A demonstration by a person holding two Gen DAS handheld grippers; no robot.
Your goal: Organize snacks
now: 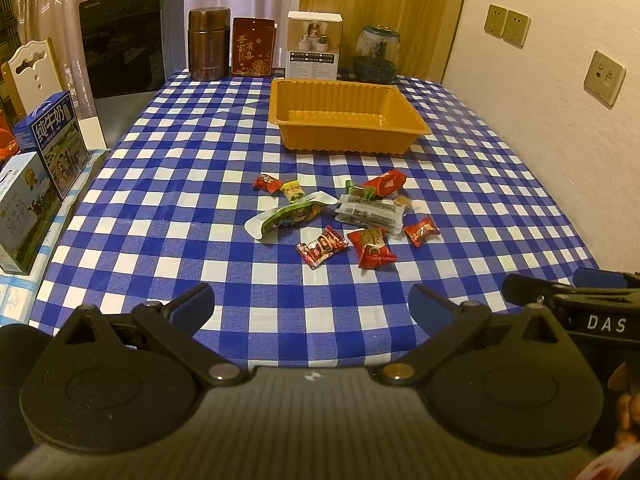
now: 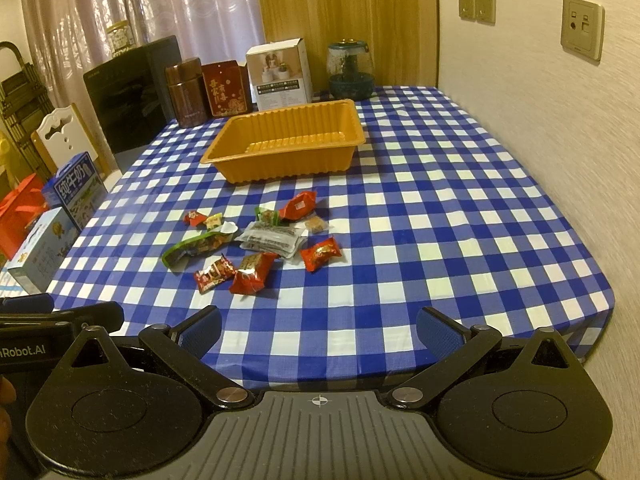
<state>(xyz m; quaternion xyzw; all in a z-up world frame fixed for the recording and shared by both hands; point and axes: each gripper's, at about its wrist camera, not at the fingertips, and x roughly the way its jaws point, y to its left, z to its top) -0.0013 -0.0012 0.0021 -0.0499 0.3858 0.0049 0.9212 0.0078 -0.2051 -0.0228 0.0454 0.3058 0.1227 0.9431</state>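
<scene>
An empty orange plastic tray point(image 1: 416, 120) point(image 2: 224, 152) stands on the blue-and-white checked tablecloth point(image 1: 180, 184) point(image 2: 440, 220). In front of it lies a loose pile of wrapped snacks: red candies point(image 1: 374, 248) point(image 2: 321, 254), a green-and-white packet point(image 1: 290, 216) point(image 2: 196, 246), a clear grey packet point(image 1: 370, 212) point(image 2: 272, 242). My left gripper point(image 1: 314, 304) is open and empty, above the table's near edge, short of the snacks. My right gripper point(image 2: 320, 330) is open and empty, also at the near edge. The right gripper shows in the left wrist view point(image 1: 560, 292).
At the table's far end stand a brown canister point(image 1: 209, 44), a red card point(image 1: 253, 46), a white box point(image 1: 314, 46) and a glass jar point(image 1: 376, 54). Milk cartons point(image 1: 52, 140) point(image 2: 74, 190) sit left of the table. A wall with sockets point(image 1: 604, 78) borders the right side.
</scene>
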